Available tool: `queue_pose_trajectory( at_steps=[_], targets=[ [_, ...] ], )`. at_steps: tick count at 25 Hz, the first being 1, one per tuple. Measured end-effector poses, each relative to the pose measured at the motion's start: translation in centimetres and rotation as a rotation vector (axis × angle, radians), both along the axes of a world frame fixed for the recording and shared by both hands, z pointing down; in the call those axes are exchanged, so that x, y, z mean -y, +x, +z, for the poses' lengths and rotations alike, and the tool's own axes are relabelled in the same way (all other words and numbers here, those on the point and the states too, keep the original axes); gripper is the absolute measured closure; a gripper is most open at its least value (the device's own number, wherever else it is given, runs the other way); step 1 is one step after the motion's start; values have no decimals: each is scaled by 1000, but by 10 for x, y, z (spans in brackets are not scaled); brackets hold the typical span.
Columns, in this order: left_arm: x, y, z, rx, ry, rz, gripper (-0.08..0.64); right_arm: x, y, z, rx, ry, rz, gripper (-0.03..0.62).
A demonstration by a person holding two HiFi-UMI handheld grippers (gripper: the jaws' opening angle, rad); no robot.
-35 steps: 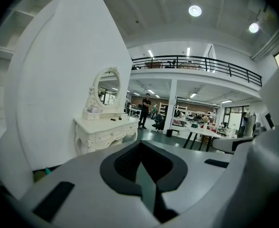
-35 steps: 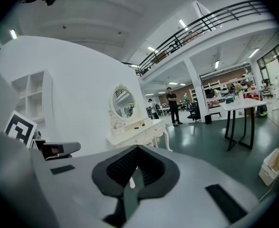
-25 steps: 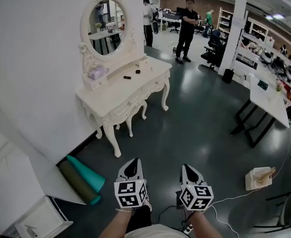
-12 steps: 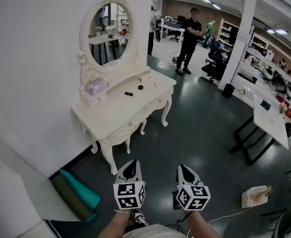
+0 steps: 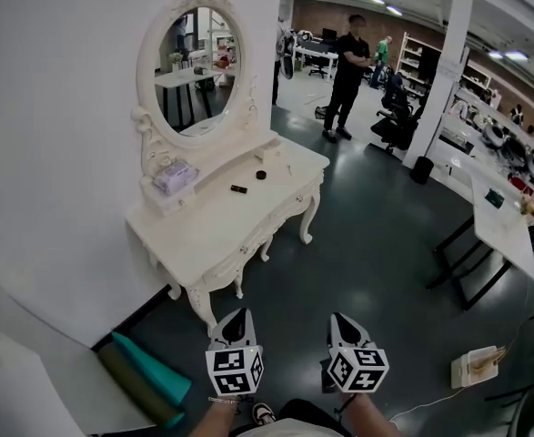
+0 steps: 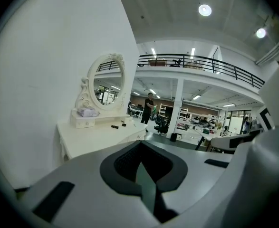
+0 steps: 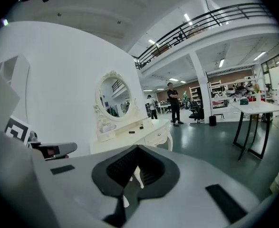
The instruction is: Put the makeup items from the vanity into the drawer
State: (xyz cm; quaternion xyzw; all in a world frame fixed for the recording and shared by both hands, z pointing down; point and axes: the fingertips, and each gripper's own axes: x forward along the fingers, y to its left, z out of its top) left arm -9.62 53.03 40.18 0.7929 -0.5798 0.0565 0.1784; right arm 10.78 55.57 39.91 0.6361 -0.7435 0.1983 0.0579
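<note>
Your left gripper (image 5: 236, 317) is clenched, its two fingers pressed together with nothing between them. Your right gripper (image 5: 340, 320) is clenched and empty as well. In the head view they sit side by side, apart from each other, over the dark floor (image 5: 367, 226).

The white vanity (image 5: 214, 240) stands ahead of both sets of fingertips, well apart from them, a little to the left of the left gripper's line. On its top, far beyond your fingers, lie a small dark tube (image 5: 238, 189) and a dark round compact (image 5: 261, 175), near each other but not touching. A pale purple pouch (image 5: 175, 177) rests on the raised shelf at the foot of the oval mirror (image 5: 197, 69), further left of the tube. The drawer fronts (image 5: 296, 200) below the tabletop look closed.

Left of your left fingers, down by the wall, lies a teal roll (image 5: 154, 364). Far past the vanity a person (image 5: 348, 71) stands.
</note>
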Motion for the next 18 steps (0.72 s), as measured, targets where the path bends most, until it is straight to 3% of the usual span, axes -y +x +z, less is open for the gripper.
queue_pose_trajectory(
  at_steps=[11,18],
  targets=[
    [54,1,7,-17,-6,-5,554,67,4,-5,-33,18,-9,575],
    [111,23,18,3,-39,-28,554,132,25,6,-9,1,-40,575]
  ],
)
